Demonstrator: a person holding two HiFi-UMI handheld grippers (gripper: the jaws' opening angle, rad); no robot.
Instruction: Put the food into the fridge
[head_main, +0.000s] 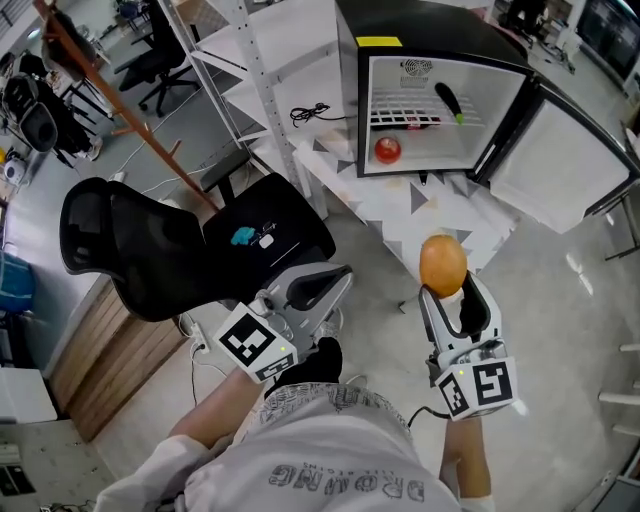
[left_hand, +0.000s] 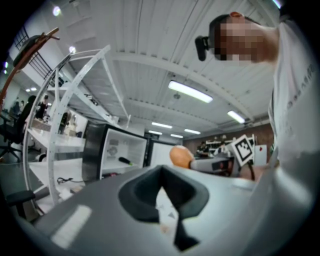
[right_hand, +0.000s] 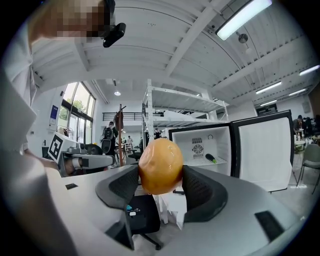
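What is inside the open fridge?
In the fridge, a round red food sits on the floor at left; a dark long food with a green tip lies on the wire shelf. The shelf partly screens the back beneath it.

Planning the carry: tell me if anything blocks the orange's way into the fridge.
Nothing visible does. The fridge has its door open, ahead of the orange in the right tongs; the chair stands off to the left.
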